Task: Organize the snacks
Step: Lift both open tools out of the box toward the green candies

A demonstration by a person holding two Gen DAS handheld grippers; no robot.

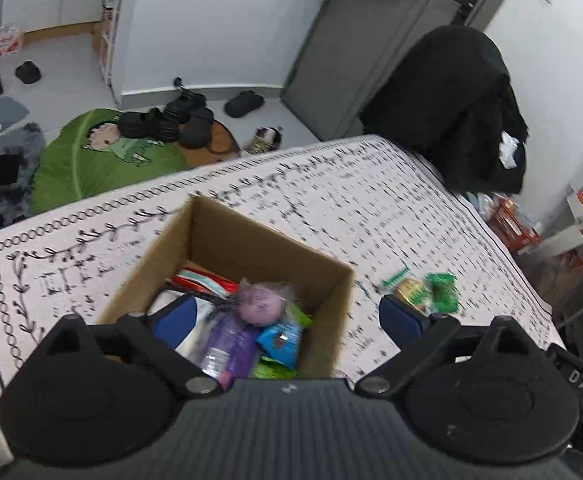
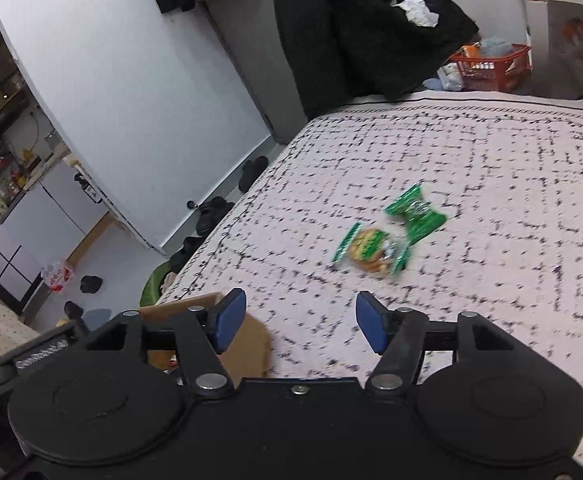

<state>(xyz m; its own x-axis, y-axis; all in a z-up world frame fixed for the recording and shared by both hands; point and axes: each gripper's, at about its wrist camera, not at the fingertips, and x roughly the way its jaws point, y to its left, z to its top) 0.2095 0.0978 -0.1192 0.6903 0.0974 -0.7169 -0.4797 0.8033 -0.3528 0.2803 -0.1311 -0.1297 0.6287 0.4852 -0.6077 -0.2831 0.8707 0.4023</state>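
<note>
An open cardboard box (image 1: 331,280) stands on the patterned white cloth and holds several snack packets, among them a pink round one (image 1: 259,302), a purple one and a blue one. My left gripper (image 1: 287,316) is open and empty, just above the box's near right part. Two green snack packets lie on the cloth to the right of the box: a biscuit packet (image 1: 409,288) (image 2: 371,250) and a crumpled green one (image 1: 443,292) (image 2: 415,212). My right gripper (image 2: 301,322) is open and empty, short of these packets. The box corner (image 2: 247,344) shows at its left.
The cloth-covered table (image 1: 371,208) (image 2: 491,160) ends at the left with shoes and a green mat (image 1: 91,164) on the floor below. A chair draped in black clothing (image 1: 451,108) (image 2: 371,32) stands at the far edge. A red basket (image 2: 491,68) sits beyond it.
</note>
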